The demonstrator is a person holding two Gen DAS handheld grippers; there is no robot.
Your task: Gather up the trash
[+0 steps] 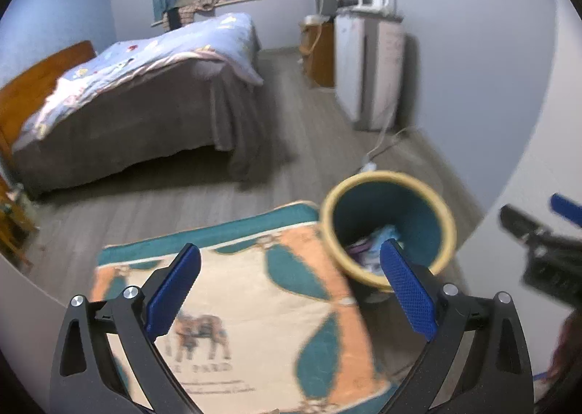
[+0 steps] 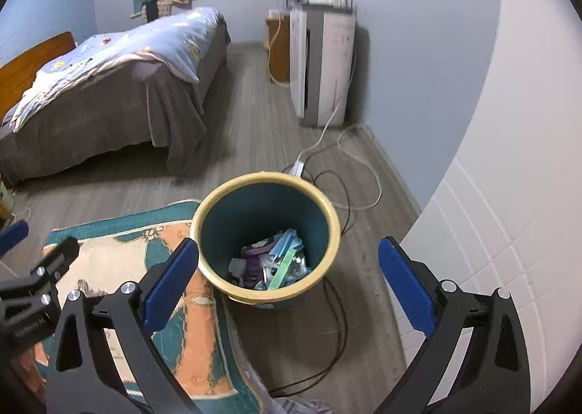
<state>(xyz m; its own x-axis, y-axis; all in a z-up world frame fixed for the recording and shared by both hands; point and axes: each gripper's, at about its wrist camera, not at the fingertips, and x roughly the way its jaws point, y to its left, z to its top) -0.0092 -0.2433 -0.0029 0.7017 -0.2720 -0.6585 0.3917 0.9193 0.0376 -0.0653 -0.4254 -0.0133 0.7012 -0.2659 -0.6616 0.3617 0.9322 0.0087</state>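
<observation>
While both jaws stand wide apart with nothing between them, we note the right hand-held gripper [image 2: 287, 265] hovering above the yellow-rimmed bin [image 2: 265, 239], trash [image 2: 271, 265] lying at its bottom; the left hand-held gripper [image 1: 289, 277] hangs over the rug [image 1: 247, 305] beside it.

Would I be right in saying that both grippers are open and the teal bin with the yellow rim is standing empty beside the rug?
Not quite: the bin is not empty. The right wrist view shows wrappers and packets at its bottom. The rest holds: it stands beside the rug, with both jaws open.
</observation>
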